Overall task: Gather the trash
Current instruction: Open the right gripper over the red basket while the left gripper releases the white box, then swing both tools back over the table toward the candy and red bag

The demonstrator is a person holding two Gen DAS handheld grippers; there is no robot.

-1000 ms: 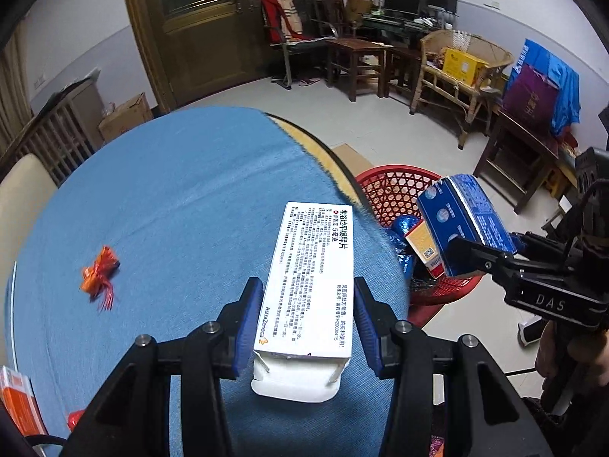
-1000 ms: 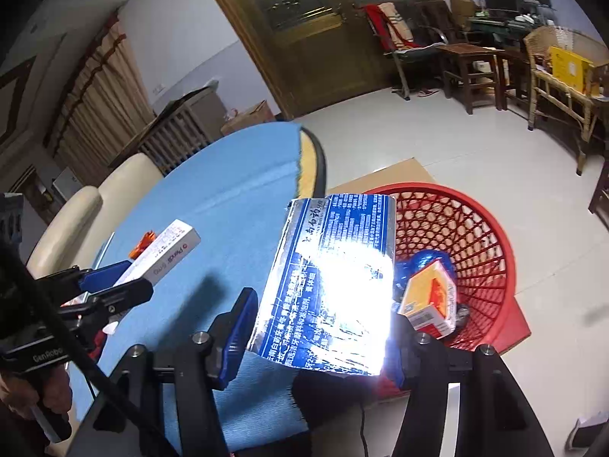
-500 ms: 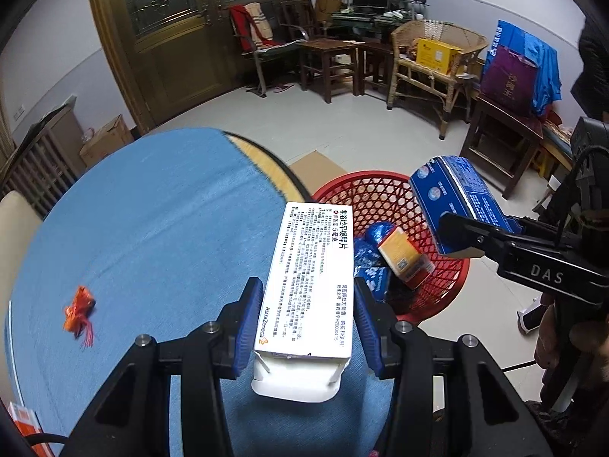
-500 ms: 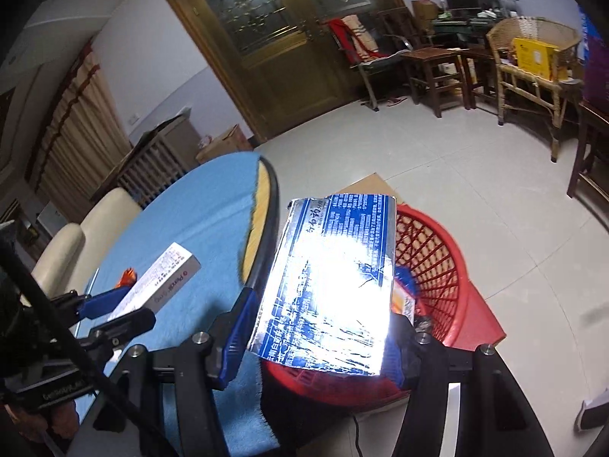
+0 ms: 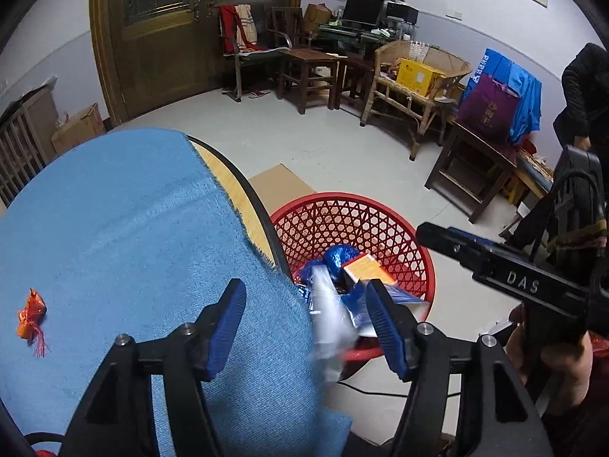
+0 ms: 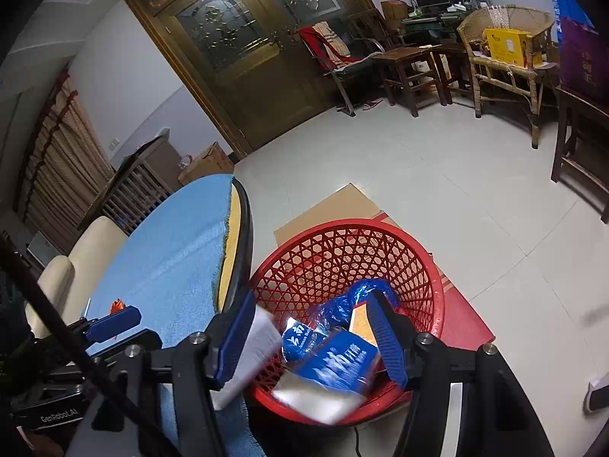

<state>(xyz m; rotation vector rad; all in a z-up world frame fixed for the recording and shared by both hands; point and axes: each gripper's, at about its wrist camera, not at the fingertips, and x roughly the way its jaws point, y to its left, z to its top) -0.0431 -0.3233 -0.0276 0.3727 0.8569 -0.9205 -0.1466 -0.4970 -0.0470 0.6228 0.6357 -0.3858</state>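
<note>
Left wrist view: left gripper (image 5: 306,321) w/ jaws opening, pads clear of a blurred white box (image 5: 329,323) dropping between them at the blue tablecloth (image 5: 114,228) edge, above the red basket (image 5: 380,209). Orange wrapper (image 5: 32,314) lies on the cloth.

Right wrist view: right gripper (image 6: 312,339) w/ jaws opening, blue box (image 6: 338,365) blurred, loose between them, over the basket (image 6: 418,259) w/ trash inside.

I saw the white box (image 5: 329,327) and blue box (image 6: 335,365) blurred, tilted over the red basket (image 6: 434,285) on the floor, right of the table; an orange wrapper (image 5: 32,314) lay far left.
</note>
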